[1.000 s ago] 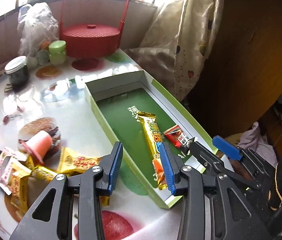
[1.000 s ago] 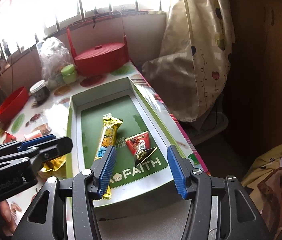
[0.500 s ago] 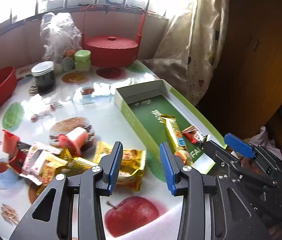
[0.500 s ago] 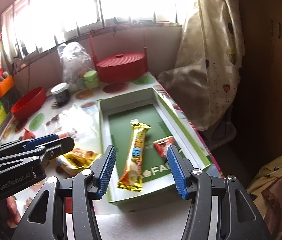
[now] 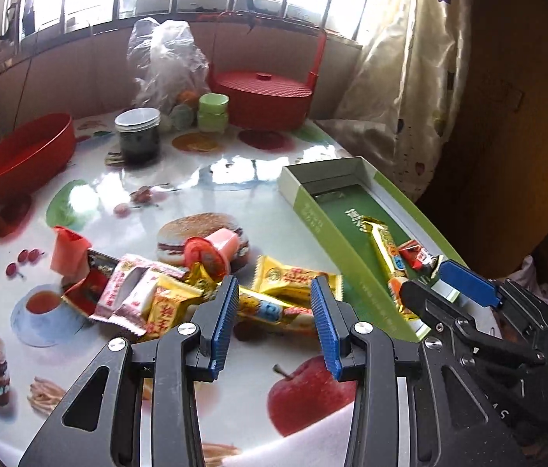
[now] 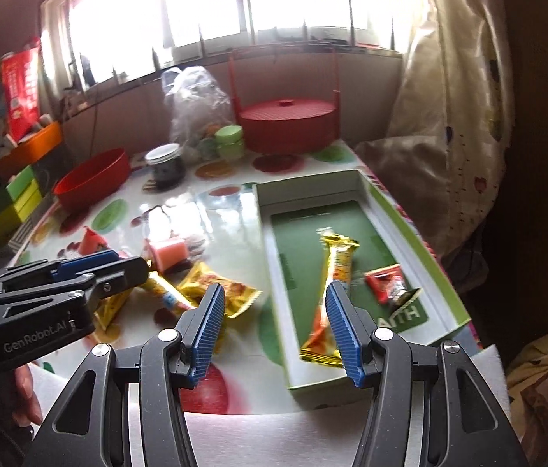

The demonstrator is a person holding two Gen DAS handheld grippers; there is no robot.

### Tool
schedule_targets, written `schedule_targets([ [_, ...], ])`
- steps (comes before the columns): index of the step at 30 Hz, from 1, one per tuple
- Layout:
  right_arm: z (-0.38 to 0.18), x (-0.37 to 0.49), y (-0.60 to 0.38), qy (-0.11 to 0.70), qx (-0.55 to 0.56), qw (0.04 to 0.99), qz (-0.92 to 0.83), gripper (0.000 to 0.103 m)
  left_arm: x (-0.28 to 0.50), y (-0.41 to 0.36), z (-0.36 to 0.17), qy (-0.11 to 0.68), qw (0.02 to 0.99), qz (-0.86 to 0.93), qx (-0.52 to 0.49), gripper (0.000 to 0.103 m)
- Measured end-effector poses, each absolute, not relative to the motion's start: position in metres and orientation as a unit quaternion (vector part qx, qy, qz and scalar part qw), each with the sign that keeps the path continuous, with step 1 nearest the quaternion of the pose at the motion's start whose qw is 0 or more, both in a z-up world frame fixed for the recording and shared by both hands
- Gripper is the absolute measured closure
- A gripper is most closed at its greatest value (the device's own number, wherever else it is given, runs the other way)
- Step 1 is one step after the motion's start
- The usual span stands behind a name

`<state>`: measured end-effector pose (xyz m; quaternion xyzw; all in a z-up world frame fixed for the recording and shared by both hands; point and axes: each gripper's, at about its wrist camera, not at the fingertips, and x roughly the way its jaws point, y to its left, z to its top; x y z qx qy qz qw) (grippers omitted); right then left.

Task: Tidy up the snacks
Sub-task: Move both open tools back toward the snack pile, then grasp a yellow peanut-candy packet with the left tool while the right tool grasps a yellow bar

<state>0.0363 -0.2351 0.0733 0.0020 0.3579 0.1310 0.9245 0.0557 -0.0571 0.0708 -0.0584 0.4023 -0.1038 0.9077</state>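
Two snacks already lie in the green box — a long gold bar and a small red packet — while the rest sit piled on the worktop beside it, so this looks like the reach for the next one. The left gripper hangs over the pile, part-spread and empty; it needs to drop onto one wrapper and pinch. The right gripper, spread wider, holds nothing.

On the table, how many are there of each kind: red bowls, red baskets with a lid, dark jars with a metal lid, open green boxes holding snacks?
Red bowl: 1
Red lidded basket: 1
Dark jar: 1
Green box: 1
Total: 4
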Motion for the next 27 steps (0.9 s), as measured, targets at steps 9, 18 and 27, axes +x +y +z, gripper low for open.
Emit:
schedule_targets([
  [9,0.056,0.043,-0.205,0.383,-0.013,0.907,0.173,0.049,0.047,-0.009,0.065,0.399,0.909,-0.069,-0.096,0.063],
  [18,0.037,0.056,-0.173,0.400,-0.046,0.890,0.214,0.049,0.048,0.030,0.047,0.412,0.902,-0.037,-0.124,0.063],
  [27,0.019,0.076,-0.144,0.420,-0.103,0.869,0.239,0.049,0.050,0.043,0.030,0.428,0.893,-0.030,-0.135,0.063],
])
